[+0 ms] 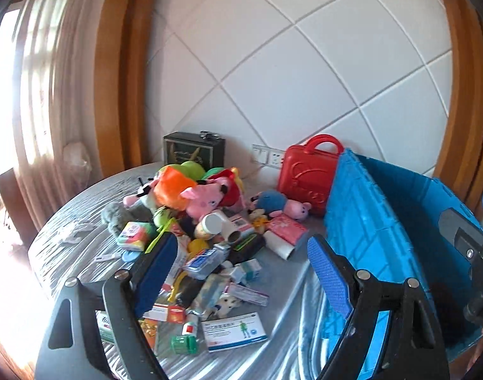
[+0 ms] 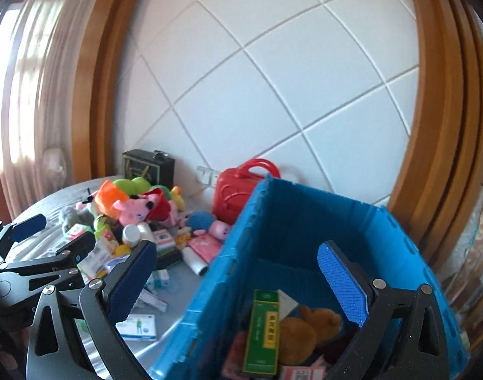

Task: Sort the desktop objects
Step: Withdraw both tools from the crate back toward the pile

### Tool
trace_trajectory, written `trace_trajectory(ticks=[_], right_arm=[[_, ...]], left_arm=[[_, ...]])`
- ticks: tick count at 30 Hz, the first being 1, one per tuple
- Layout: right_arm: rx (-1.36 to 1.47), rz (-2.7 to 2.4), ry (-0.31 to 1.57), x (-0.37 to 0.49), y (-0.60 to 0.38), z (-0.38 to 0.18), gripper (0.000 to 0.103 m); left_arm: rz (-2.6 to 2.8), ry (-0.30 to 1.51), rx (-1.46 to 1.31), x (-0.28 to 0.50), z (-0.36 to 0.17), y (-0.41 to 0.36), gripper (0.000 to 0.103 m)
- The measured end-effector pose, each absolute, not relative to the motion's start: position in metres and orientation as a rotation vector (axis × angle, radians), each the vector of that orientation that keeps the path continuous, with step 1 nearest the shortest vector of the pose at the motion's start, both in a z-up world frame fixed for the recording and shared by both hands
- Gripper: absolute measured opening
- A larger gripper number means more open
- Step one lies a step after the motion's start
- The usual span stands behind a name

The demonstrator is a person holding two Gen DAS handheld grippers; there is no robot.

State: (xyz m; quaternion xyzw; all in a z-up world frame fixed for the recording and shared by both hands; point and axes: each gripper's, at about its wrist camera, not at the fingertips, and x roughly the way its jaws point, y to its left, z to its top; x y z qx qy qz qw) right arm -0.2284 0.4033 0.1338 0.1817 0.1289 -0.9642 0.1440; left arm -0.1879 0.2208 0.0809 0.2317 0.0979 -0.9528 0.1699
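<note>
A pile of plush toys point(image 1: 194, 190), medicine boxes point(image 1: 233, 331) and small bottles lies on the grey table point(image 1: 67, 221). A blue crate point(image 1: 384, 221) stands at the right. My left gripper point(image 1: 241, 269) is open and empty above the near side of the pile. My right gripper point(image 2: 238, 281) is open and empty over the crate point(image 2: 305, 221), which holds a green box point(image 2: 262, 332), a brown plush point(image 2: 305, 329) and other packets. The left gripper also shows in the right wrist view point(image 2: 56, 232), open.
A red toy suitcase point(image 1: 308, 174) stands against the wall behind the crate. A dark box point(image 1: 194, 150) sits at the back of the table. A curtain point(image 1: 35, 95) hangs at the left. A wall socket point(image 1: 268, 155) is behind the pile.
</note>
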Motion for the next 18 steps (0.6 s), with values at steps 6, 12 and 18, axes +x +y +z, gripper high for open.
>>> trace_trajectory(ticks=[6,12,18], right_arm=[[0.559,-2.654,0.457,-0.226,0.321,0.115,0.103],[0.696,-2.593,0.504,-0.237,0.25,0.075,0.103],[0.88,-2.606,0.403,-0.263,0.205,0.033,0.103]], left_arm=[[-2.596,0.381,0.688,-0.175,0.047,0.155,0.084],[-2.554,0.402,0.83,-0.188,0.003,0.089,0.084],[-2.601,0.263,0.998,-0.208,-0.034,0.028,0.084]])
